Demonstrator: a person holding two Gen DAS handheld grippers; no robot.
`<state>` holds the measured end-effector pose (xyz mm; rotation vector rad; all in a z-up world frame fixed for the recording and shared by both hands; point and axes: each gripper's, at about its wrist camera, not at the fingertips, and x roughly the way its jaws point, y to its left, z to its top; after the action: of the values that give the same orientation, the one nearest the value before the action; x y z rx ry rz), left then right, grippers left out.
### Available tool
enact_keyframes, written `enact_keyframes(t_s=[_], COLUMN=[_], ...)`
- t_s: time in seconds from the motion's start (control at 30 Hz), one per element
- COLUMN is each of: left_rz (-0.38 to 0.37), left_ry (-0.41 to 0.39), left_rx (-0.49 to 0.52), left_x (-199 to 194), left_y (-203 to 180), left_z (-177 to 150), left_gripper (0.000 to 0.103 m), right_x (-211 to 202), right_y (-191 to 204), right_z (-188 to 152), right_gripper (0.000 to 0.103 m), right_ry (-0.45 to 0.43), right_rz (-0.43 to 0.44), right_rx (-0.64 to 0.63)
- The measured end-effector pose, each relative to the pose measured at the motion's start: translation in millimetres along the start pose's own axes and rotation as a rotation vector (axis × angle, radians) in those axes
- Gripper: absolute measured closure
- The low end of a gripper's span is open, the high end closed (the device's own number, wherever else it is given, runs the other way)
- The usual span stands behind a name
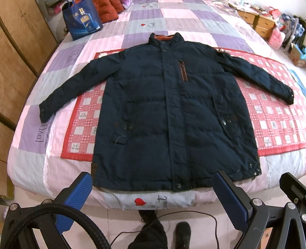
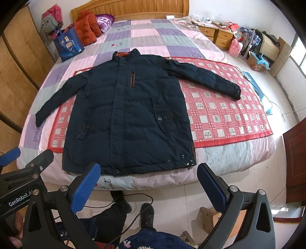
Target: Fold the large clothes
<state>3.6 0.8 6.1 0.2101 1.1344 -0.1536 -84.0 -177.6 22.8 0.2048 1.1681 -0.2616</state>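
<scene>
Dark navy padded winter jacket (image 1: 172,115) spread flat, front up and zipped, sleeves angled outward, orange-lined collar at the far end. Hem lying along the near edge of the bed, just ahead of both sets of jaws. Resting partly on a red-and-white checked mat (image 1: 271,118) over a pink, purple and grey patchwork quilt (image 1: 145,17), with bare quilt beyond each cuff. Left gripper (image 1: 153,193) held wide apart, empty, short of the hem. Right gripper (image 2: 149,183) likewise spread wide, holding nothing. Blue printed tote bag (image 2: 67,45) well beyond, far left.
</scene>
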Motion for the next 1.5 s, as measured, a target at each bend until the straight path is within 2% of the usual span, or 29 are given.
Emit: enact_keyframes(t_s=[0.73,1.5], left_rz=[-0.017,-0.036], left_ry=[0.002,0.032], left_rx=[0.024,0.084], left_x=[7.2,35.8], left_y=[-8.6,-21.8], left_z=[20.5,53.7], left_gripper=[0.0,0.0], right_x=[3.5,38.3], right_y=[-2.0,-23.1], right_z=[12.0,39.4], right_gripper=[0.0,0.0], right_ry=[0.006,0.042], right_rz=[-0.005,-0.012], right_rx=[0.023,0.091])
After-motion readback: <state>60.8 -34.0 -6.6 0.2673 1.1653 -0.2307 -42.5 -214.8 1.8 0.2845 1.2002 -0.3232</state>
